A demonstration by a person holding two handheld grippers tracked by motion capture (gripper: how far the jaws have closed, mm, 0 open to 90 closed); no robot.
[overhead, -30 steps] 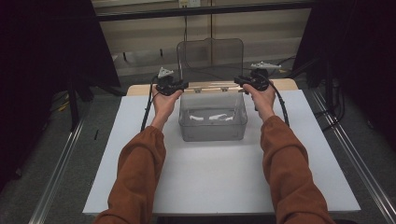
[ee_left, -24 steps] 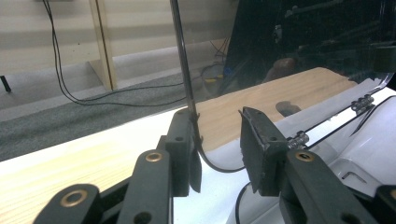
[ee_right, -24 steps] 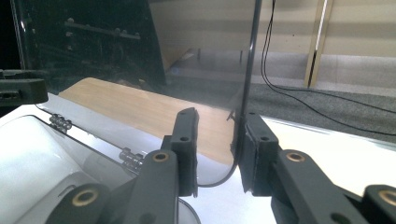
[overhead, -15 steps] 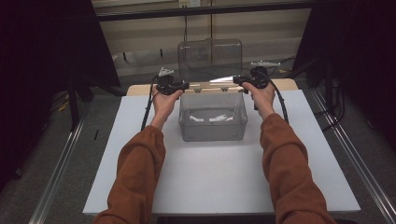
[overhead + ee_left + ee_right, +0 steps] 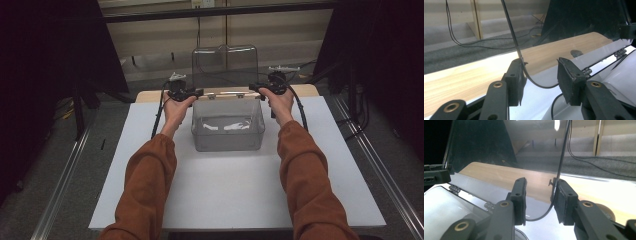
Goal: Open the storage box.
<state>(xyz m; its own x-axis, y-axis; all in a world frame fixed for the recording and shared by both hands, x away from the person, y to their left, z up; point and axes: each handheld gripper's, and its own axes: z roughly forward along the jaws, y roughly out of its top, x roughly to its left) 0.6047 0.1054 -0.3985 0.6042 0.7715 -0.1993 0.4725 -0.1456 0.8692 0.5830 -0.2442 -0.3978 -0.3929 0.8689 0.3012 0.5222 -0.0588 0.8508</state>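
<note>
A clear plastic box (image 5: 227,142) stands at the back middle of the white board (image 5: 225,200). Its hinged clear lid (image 5: 225,65) is raised upright behind it. Some white items (image 5: 227,126) lie in the box. My left gripper (image 5: 196,92) is at the lid's lower left corner, my right gripper (image 5: 253,87) at its lower right corner. In the left gripper view the jaws (image 5: 541,72) stand apart, with the lid's edge (image 5: 511,30) against the left pad. In the right gripper view the open gripper (image 5: 539,195) has the lid's edge (image 5: 561,157) against its right pad.
A wooden tabletop (image 5: 150,96) shows behind the white board. Metal rails (image 5: 65,175) run along both sides of the table. Black cables (image 5: 160,112) trail from the grippers. Small hinges (image 5: 621,52) join lid and box.
The lid has tipped a little farther back. Both hands have hardly moved.
</note>
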